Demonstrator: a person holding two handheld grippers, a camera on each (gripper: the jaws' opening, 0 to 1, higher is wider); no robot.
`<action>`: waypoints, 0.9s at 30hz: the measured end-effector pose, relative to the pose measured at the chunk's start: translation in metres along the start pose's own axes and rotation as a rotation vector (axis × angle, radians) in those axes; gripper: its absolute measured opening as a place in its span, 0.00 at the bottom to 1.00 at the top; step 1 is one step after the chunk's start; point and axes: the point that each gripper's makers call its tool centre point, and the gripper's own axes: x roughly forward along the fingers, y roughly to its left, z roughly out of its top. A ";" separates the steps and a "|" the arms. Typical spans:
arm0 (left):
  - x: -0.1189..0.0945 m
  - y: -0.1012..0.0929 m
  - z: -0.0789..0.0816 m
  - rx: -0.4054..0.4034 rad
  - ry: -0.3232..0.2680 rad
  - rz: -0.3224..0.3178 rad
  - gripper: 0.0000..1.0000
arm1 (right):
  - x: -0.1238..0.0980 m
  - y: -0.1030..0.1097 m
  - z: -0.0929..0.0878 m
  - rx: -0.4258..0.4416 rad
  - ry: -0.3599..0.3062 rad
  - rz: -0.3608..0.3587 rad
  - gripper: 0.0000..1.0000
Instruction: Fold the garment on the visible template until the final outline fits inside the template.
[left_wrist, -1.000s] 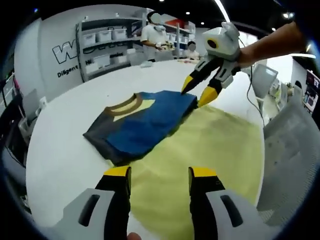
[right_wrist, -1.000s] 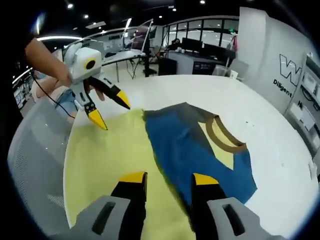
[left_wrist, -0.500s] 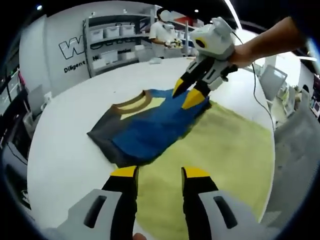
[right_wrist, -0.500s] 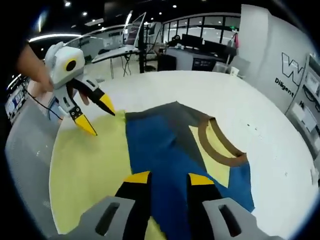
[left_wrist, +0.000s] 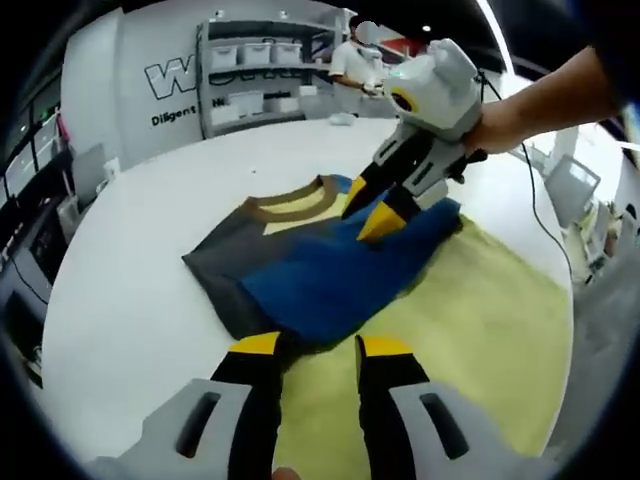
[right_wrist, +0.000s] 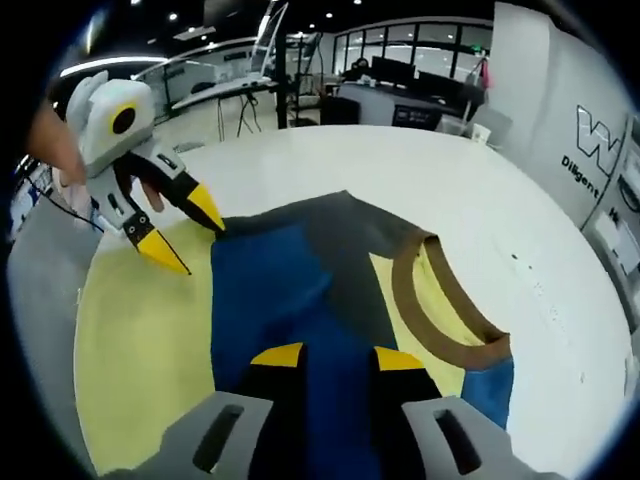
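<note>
Both tools, left (left_wrist: 308, 347) and right (left_wrist: 367, 207), hover spread and empty over the folded blue T-shirt (left_wrist: 330, 265), half off the yellow template (left_wrist: 480, 330); next, grasp an edge.

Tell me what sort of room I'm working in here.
Probably an open office or lab workspace: a round white table, shelving with storage bins along a lettered wall, and desks with monitors by big windows.
</note>
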 end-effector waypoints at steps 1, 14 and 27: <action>0.001 0.001 0.001 -0.006 -0.003 0.002 0.22 | 0.003 -0.001 0.001 -0.002 0.000 0.003 0.20; 0.007 0.002 -0.010 -0.042 0.042 -0.023 0.07 | 0.014 0.003 0.001 -0.042 0.059 0.029 0.00; -0.005 0.009 -0.020 -0.044 0.073 -0.008 0.00 | 0.012 -0.007 0.011 -0.017 0.057 -0.032 0.00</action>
